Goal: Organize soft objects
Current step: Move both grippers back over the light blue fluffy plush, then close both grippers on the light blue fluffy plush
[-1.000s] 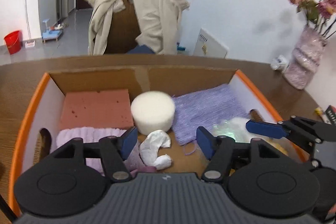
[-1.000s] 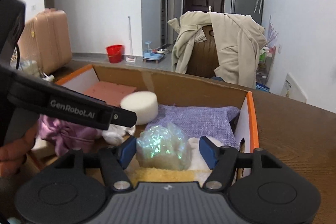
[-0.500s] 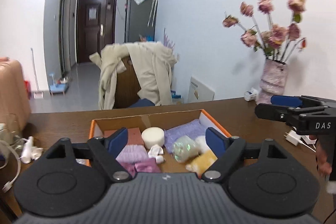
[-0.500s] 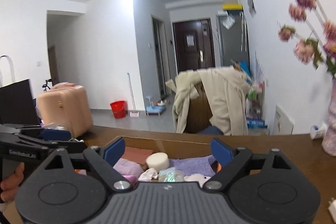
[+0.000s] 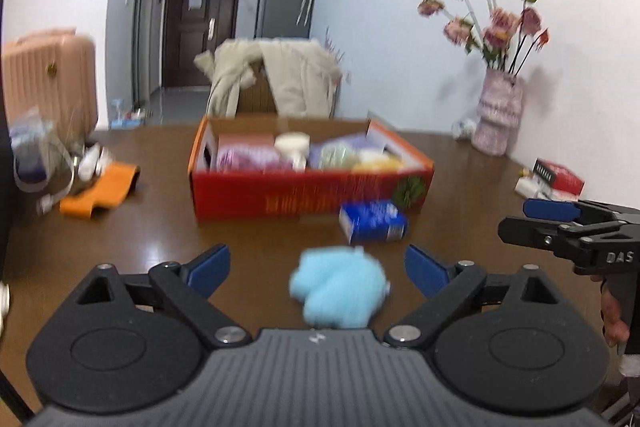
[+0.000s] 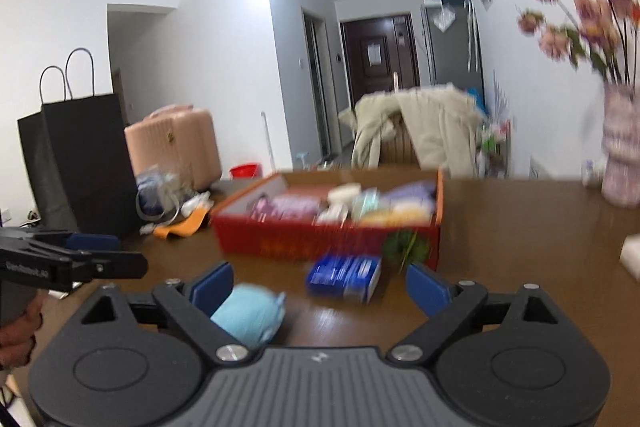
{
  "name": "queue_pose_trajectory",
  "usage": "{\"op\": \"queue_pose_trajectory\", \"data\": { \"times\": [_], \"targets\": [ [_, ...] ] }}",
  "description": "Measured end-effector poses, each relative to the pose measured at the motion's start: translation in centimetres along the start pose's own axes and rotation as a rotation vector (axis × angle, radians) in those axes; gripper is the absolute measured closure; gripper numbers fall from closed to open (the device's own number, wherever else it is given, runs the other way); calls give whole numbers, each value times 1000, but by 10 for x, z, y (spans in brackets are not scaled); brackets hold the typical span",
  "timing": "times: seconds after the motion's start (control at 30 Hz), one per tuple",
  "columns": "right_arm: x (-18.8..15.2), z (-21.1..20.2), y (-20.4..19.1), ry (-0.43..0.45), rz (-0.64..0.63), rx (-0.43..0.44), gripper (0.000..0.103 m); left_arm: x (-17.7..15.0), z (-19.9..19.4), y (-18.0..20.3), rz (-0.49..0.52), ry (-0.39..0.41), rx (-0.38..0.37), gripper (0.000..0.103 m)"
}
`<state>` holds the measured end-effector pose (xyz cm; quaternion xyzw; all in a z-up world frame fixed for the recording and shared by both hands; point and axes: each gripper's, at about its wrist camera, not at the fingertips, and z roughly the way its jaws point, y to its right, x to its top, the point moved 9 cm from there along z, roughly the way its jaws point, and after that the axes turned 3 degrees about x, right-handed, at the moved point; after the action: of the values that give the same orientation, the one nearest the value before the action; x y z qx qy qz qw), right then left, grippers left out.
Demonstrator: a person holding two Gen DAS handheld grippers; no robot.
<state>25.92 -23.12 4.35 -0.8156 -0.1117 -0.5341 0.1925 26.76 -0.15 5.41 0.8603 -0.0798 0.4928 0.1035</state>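
- Left wrist view: the left gripper (image 5: 316, 269) has its blue-padded jaws spread wide and holds nothing. A fluffy light-blue soft bundle (image 5: 339, 291) lies on the dark brown wooden table (image 5: 120, 239) in the gap between the fingers, touching neither pad as far as the blur allows.
- Beyond it, a small blue carton (image 5: 373, 221) sits just in front of the red cardboard box with orange rim (image 5: 308, 193), which already holds a pink block, a white round sponge and purple and yellow soft pieces.
- The step in hand looks like picking up the blue bundle. To do it well, I would centre the fingers on its thickest part, lower them nearly to the table, then close gently so that the fluff compresses without slipping out.
- The right gripper (image 5: 552, 217) enters at the right edge, side-on; its jaw gap cannot be judged here.
- Right wrist view: the right gripper (image 6: 318, 287) is wide open and empty. The blue bundle sits by its left finger (image 6: 211, 286), partly hidden behind it, so contact is unclear.
- Motion blur smears the box contents and the carton's print, and the box's far interior is hidden.
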Motion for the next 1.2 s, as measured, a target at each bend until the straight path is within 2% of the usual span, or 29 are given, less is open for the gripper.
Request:
{"op": "queue_pose_trajectory", "data": {
  "times": [0.17, 0.33, 0.37, 0.53, 0.6, 0.7, 0.77, 0.8, 0.93, 1.03, 1.13, 1.2],
  "targets": [
    [-19, 6, -11, -65, -6, 26, 13, -17, 17, -2, -28, -52, -11, 8],
    [-8, 17, -7, -32, 47, 25, 25, -24, 53, 12, -56, -97, -43, 8],
    [-6, 21, -5, -36, 53, 17, 28, -28, 63, 15, -48, -116, -27, 10],
    [-10, 42, -3, -83, 58, 6, 30, -40, 88, 22, 37, -125, 8, 18],
    [-12, 49, -4, -99, 53, 5, 30, -42, 89, 11, 70, -124, 15, 19],
    [-13, 60, -5, -116, 50, 14, 30, -38, 82, -24, 98, -103, 78, 19],
    [-15, 71, -8, -134, 49, 28, 30, -36, 79, -51, 71, -102, 155, 19],
    [-16, 77, -10, -144, 49, 36, 30, -35, 77, -60, 38, -102, 160, 19],
    [-18, 106, -26, -178, 64, 97, 30, -31, 75, -67, -182, -106, -16, 19],
    [-22, 128, -36, -207, 100, 148, 40, -29, 87, -60, -265, -128, -119, 20],
    [-28, 145, -37, -230, 167, 173, 49, -28, 100, -58, -294, -148, -158, 32],
    [-29, 152, -35, -233, 211, 192, 60, -27, 106, -57, -327, -151, -207, 47]
  ]
}}
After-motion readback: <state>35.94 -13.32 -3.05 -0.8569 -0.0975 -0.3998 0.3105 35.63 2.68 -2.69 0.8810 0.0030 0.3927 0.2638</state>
